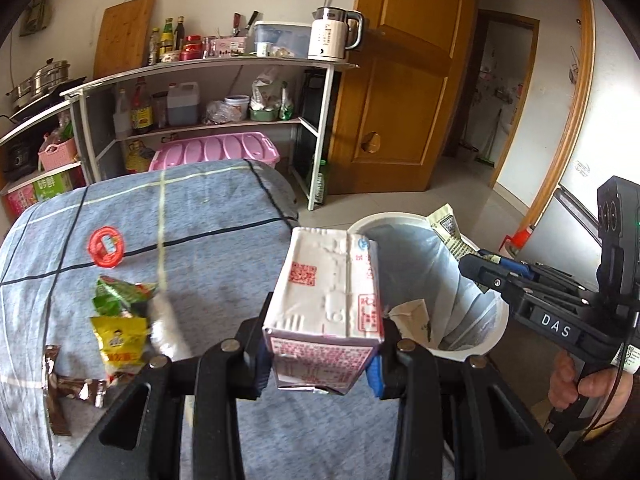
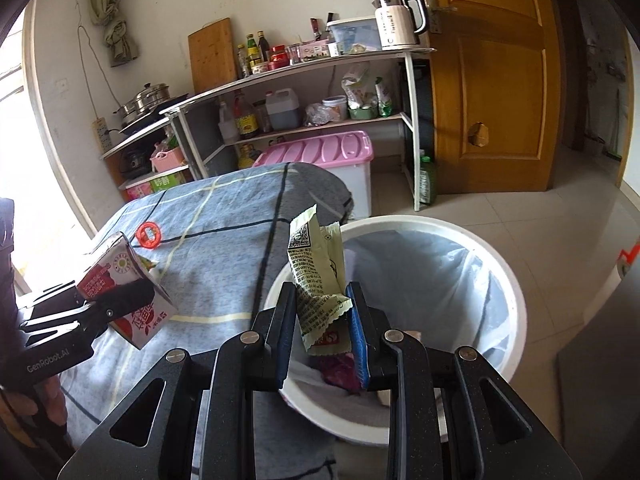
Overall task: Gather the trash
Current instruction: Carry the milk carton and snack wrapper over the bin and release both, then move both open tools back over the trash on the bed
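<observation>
Right now the left gripper (image 1: 320,354) holds a milk carton (image 1: 326,300), squeezed between its two fingers. The carton is white with red print and sits up above the edge of the bench (image 1: 168,216), close to the bin (image 1: 486,334). From the right wrist view, the same carton (image 2: 130,292) shows a red picture side, and the left gripper (image 2: 120,304) bites it from the side.

The right gripper (image 2: 322,340) holds a pale green wrapper (image 2: 316,276). The wrapper stands up between the fingers, which pinch its lower part. It hangs over the near edge of the white bin (image 2: 516,300). The bin has a clear bag (image 2: 420,272) inside it, and some trash lies at the bottom, too dark to tell apart. From the left wrist view the right gripper (image 1: 474,270) reaches in from the right, over the bin, with a hand (image 1: 580,388) on its handle.

More trash lies on the bench, which wears a blue checked cloth. A red ring-shaped lid (image 1: 106,246) sits far back. Nearer are a green packet (image 1: 120,294), a yellow packet (image 1: 120,342) and a brown wrapper (image 1: 68,392), all close together on the left side.

Behind the bench stands a shelf (image 1: 224,68) with bottles and a kettle (image 1: 336,32).
</observation>
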`<state>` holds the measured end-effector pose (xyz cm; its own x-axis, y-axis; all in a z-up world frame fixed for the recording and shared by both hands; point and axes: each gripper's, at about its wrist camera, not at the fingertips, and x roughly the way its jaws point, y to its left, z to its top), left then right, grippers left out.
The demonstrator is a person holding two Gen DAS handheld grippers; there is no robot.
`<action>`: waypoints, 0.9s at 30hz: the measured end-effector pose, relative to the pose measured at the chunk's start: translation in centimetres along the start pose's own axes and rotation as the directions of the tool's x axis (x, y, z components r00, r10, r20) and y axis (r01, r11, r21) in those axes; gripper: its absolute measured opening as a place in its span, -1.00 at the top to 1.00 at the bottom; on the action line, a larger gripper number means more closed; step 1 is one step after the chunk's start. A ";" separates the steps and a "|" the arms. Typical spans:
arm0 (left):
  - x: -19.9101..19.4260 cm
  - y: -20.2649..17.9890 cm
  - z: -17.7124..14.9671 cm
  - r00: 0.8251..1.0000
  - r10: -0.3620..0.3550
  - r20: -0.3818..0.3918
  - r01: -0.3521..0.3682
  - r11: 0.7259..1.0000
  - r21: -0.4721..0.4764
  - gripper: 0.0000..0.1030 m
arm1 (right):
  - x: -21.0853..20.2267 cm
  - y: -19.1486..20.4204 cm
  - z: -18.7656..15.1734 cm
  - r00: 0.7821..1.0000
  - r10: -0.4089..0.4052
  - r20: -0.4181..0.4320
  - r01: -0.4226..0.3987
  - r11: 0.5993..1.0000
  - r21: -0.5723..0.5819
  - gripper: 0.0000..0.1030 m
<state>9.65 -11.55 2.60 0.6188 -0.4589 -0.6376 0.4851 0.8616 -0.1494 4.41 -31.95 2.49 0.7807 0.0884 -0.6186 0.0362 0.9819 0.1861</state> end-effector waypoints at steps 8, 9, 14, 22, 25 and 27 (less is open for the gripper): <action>4.2 -4.9 0.8 0.994 -0.086 -0.062 0.089 0.995 0.045 0.25 | 0.6 -4.4 -0.7 0.997 -0.070 -0.038 0.072 0.996 0.047 0.49; 4.7 -5.4 0.8 0.994 -0.089 -0.069 0.093 0.995 0.049 0.25 | 0.8 -4.8 -0.8 0.996 -0.079 -0.048 0.081 0.995 0.052 0.49; 6.7 -7.4 1.0 0.988 -0.109 -0.106 0.117 0.991 0.066 0.25 | 2.3 -6.9 -1.5 0.990 -0.106 -0.095 0.113 0.991 0.067 0.49; 9.1 -8.5 0.6 0.982 -0.104 -0.160 0.116 0.991 0.067 0.24 | 4.4 -8.3 -2.1 0.980 -0.117 -0.162 0.129 0.990 0.066 0.47; 9.3 -8.4 0.6 0.981 -0.102 -0.163 0.114 0.991 0.065 0.14 | 4.8 -8.4 -2.3 0.978 -0.121 -0.171 0.133 0.989 0.064 0.44; 9.3 -8.3 0.6 0.982 -0.103 -0.161 0.113 0.992 0.057 0.01 | 5.0 -8.5 -2.3 0.978 -0.113 -0.175 0.127 0.989 0.074 0.44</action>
<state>11.79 -23.09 -1.63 0.4579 -0.5039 -0.7324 0.5864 0.7904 -0.1772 6.56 -39.46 -3.92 0.6504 0.0051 -0.7596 0.1813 0.9700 0.1618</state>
